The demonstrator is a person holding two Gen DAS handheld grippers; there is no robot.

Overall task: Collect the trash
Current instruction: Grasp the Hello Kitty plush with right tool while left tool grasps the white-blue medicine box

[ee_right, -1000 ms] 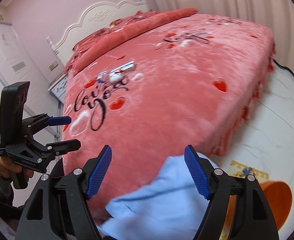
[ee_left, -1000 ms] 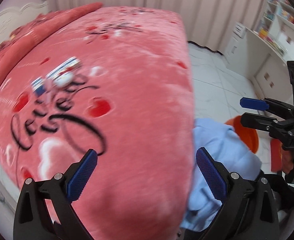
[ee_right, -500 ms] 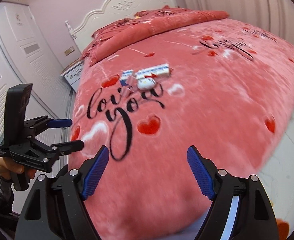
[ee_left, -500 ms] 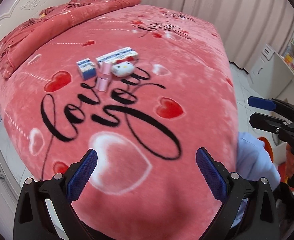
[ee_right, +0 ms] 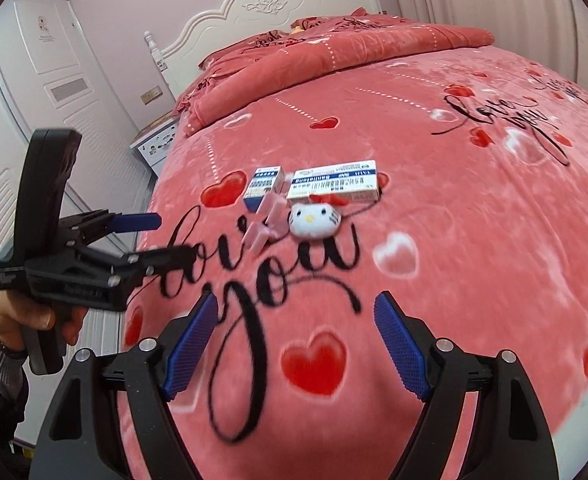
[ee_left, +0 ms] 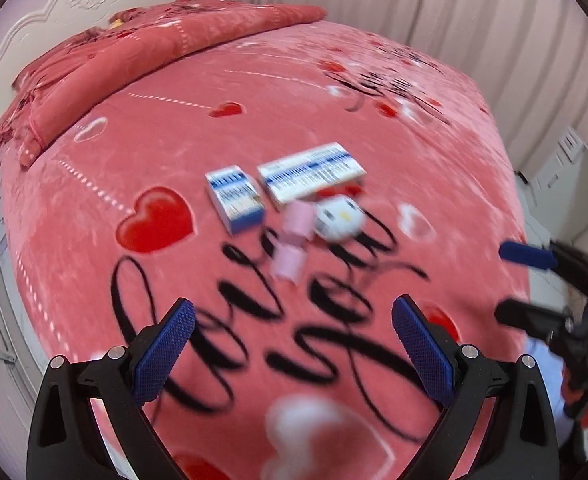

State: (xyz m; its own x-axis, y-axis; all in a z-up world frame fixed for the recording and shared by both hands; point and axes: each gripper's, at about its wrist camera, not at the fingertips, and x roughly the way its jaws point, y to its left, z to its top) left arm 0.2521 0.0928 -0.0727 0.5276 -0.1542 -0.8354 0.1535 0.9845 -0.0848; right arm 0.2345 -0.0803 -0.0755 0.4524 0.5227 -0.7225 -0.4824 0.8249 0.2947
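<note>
Hovering over pink bed (ee_right: 474, 240), both tools gaping, small boxes (ee_right: 332, 186) ahead

- Print on the small box (ee_left: 235, 198) and long box (ee_left: 312, 174) is blurred in the left wrist view and too small to read in the right.
- Pink items (ee_right: 265, 222) at the white plush's (ee_right: 314, 220) nine o'clock: smeared, kind unclear.
- Right gripper (ee_left: 522, 284) is cut off by the frame edge at three o'clock.

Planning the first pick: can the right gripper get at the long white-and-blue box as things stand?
Probably yes. The right gripper has open, empty jaws, and bare blanket lies before the long box; only the cat plush crowds its near side.
</note>
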